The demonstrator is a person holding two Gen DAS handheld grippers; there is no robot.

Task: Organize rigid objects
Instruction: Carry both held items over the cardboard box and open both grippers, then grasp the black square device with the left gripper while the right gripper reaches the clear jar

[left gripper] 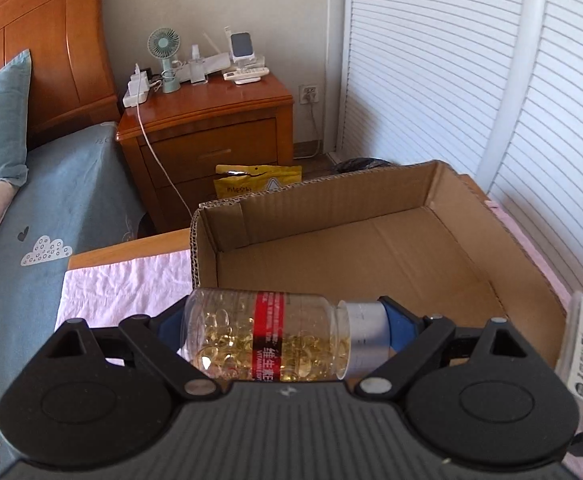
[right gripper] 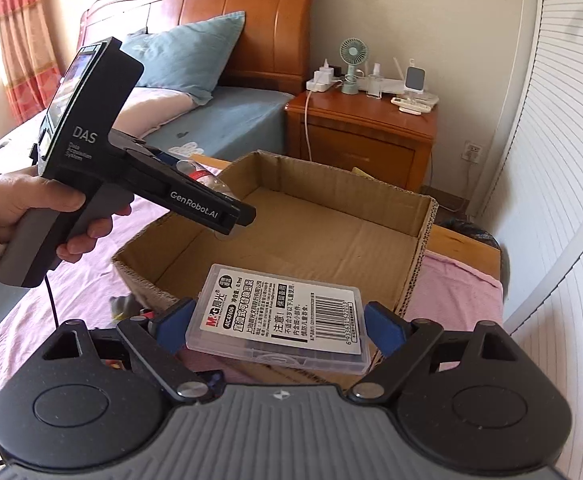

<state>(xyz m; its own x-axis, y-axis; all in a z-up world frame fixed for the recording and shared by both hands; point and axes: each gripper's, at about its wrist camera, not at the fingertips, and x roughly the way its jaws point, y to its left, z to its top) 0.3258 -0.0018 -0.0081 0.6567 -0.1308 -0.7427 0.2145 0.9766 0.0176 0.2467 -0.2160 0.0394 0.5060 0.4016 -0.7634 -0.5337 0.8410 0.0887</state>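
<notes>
Pill bottle (right gripper: 207, 182) mostly behind left claw (right gripper: 227, 216)

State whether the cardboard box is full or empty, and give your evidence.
Empty, as far as visible. The cardboard box shows only bare floor inside; the capsule bottle and plastic case are each held in a hand-held gripper above its near edge.

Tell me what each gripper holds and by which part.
Left gripper: capsule bottle, clamped end to end, base and cap. Right gripper: clear plastic case, clamped across its two short ends.
</notes>
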